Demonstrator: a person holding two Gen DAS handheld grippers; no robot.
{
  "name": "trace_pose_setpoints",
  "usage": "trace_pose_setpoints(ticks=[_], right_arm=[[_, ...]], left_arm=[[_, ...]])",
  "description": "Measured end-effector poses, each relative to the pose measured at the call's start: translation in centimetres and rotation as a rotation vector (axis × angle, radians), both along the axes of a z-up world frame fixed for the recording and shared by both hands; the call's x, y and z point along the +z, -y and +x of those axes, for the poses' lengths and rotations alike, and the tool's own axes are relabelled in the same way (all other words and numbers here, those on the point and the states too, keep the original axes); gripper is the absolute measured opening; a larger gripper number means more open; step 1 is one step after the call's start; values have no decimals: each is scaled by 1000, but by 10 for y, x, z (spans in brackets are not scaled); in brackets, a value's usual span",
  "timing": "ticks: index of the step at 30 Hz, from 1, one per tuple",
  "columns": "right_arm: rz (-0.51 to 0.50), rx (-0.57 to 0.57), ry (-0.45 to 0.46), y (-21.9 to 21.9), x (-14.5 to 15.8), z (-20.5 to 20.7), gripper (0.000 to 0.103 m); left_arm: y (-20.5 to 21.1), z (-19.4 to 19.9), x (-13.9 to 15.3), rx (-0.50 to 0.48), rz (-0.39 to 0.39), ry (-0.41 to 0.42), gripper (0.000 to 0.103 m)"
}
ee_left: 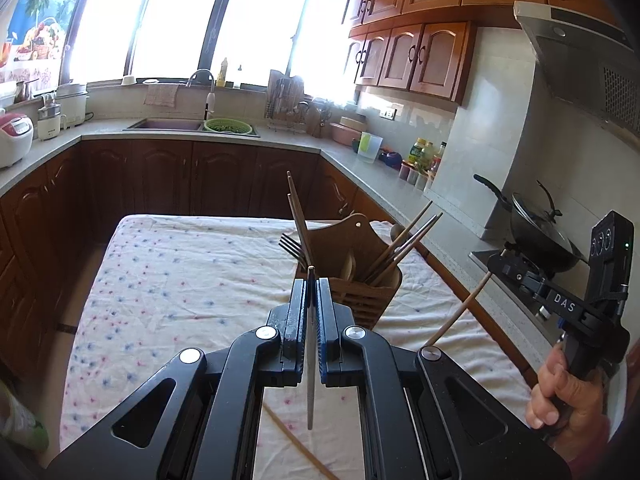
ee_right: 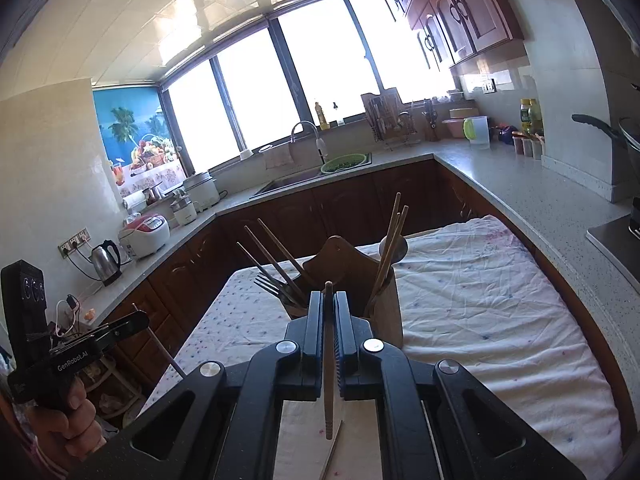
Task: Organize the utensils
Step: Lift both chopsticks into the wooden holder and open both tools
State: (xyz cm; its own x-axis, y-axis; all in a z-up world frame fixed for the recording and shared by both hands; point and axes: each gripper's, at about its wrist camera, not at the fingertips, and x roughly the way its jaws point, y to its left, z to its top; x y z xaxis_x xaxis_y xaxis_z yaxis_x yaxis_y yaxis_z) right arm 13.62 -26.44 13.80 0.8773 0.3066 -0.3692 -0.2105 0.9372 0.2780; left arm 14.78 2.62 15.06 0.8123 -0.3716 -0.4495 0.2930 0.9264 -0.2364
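Left tool [ee_left: 311, 280]: clamped on one pale chopstick [ee_left: 310, 360], held upright above the cloth-covered surface [ee_left: 180, 280]. Right tool [ee_right: 329, 296]: clamped on one brown chopstick [ee_right: 329, 380], likewise upright. Wooden holder [ee_left: 360, 248]: stands on the cloth just beyond both tools, containing chopsticks, forks [ee_left: 290, 245] and spoons. One loose chopstick [ee_left: 296, 448]: lying on the cloth below.

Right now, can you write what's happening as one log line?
left gripper: shut on metal chopstick | right gripper: shut on wooden chopstick | wooden holder: on table, holding fork, chopsticks
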Motion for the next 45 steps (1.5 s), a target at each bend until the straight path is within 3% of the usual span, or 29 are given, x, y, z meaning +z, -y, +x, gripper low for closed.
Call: trace_pose_setpoints(ticks=[6,13,17,21,25,30,35,45], right_arm=[[-8,-9,31,0,13,7,5],[-7,-41,123,7,47,24,5],[-1,-72,189,11,70,40,5],[0,-112,238,16,86,57,5],[0,-127,228,17,81,78,5],[-2,-133,185,17,51,90,5],[-6,-124,136,16,24,92,5],[9,-111,38,18,-9,100,5]], left_arm=[[8,13,17,-7,-1,41,4],[28,36,57,-13,13,151,4],[34,56,81,4,-15,216,4],[40,82,86,35,-45,244,4],[47,110,68,79,-64,235,4],[49,133,28,108,-75,160,4],[46,135,-2,116,-83,99,4],[53,130,-33,91,-69,35,4]])
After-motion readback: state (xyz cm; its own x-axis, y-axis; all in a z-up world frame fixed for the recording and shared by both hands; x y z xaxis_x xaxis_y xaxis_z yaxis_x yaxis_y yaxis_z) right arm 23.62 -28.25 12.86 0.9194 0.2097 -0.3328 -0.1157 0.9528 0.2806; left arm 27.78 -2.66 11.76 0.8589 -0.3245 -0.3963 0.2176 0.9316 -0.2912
